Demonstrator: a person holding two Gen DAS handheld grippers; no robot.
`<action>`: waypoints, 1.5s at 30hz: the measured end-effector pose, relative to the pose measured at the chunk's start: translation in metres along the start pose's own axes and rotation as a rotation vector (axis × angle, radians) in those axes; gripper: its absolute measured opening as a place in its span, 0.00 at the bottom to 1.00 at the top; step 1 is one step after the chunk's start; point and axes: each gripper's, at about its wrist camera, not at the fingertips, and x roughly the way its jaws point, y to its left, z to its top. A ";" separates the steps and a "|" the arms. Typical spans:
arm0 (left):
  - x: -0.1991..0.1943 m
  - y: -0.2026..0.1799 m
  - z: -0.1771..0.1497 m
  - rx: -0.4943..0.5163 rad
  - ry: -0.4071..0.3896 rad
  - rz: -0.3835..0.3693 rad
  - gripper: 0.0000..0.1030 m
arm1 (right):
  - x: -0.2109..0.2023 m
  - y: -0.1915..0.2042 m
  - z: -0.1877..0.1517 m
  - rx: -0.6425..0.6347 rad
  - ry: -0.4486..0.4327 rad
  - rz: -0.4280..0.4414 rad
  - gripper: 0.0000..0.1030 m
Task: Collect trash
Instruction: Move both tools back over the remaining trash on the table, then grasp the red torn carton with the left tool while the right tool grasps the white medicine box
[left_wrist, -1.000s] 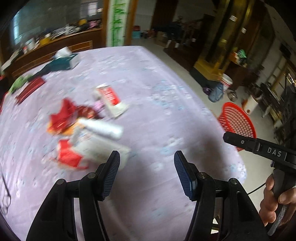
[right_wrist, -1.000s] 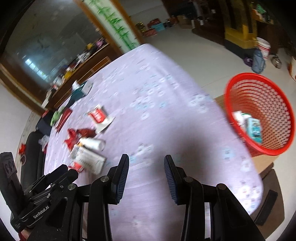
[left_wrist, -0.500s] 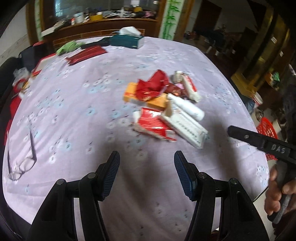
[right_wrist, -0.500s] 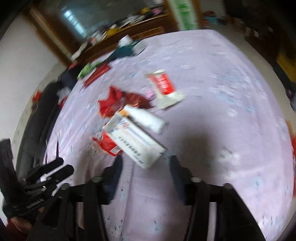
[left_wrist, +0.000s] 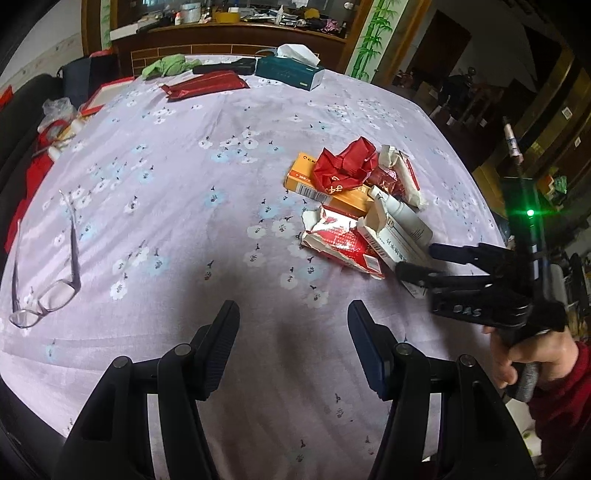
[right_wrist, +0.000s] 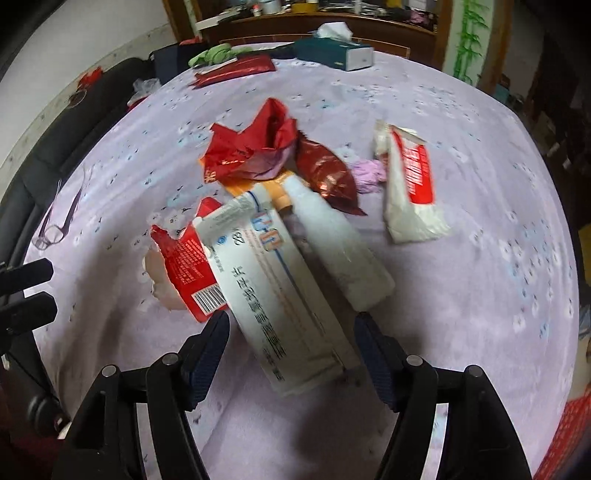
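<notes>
A pile of trash lies on the lilac flowered tablecloth (left_wrist: 166, 192). It holds a long white carton (right_wrist: 273, 295), a white bottle (right_wrist: 340, 243), a torn red packet (right_wrist: 188, 266), crumpled red paper (right_wrist: 251, 147), an orange box (left_wrist: 332, 188) and a white-and-red wrapper (right_wrist: 410, 184). My right gripper (right_wrist: 291, 336) is open, with the near end of the white carton between its fingers. In the left wrist view the same gripper (left_wrist: 421, 266) reaches the carton (left_wrist: 391, 243) from the right. My left gripper (left_wrist: 291, 332) is open and empty, hovering over bare cloth.
Spectacles (left_wrist: 48, 280) lie at the table's left edge. At the far side are a teal tissue box (left_wrist: 291, 70), a red pouch (left_wrist: 207, 85) and a green cloth (left_wrist: 166, 66). A person's hand in a red sleeve (left_wrist: 528, 354) holds the right gripper. A wooden sideboard (left_wrist: 229, 37) stands behind.
Both views swung from the red basket and table edge round to the trash pile. My right gripper closed in until its open fingers straddle the white carton. My left gripper stayed open.
</notes>
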 end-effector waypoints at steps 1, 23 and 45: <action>0.001 0.000 0.001 -0.006 0.003 -0.006 0.58 | 0.003 0.002 0.001 -0.008 0.005 -0.004 0.72; 0.089 -0.013 0.043 -0.186 0.163 -0.110 0.39 | -0.081 -0.010 -0.083 0.300 -0.119 0.033 0.57; 0.021 -0.100 0.018 0.183 -0.097 -0.041 0.02 | -0.119 -0.037 -0.110 0.449 -0.198 -0.087 0.57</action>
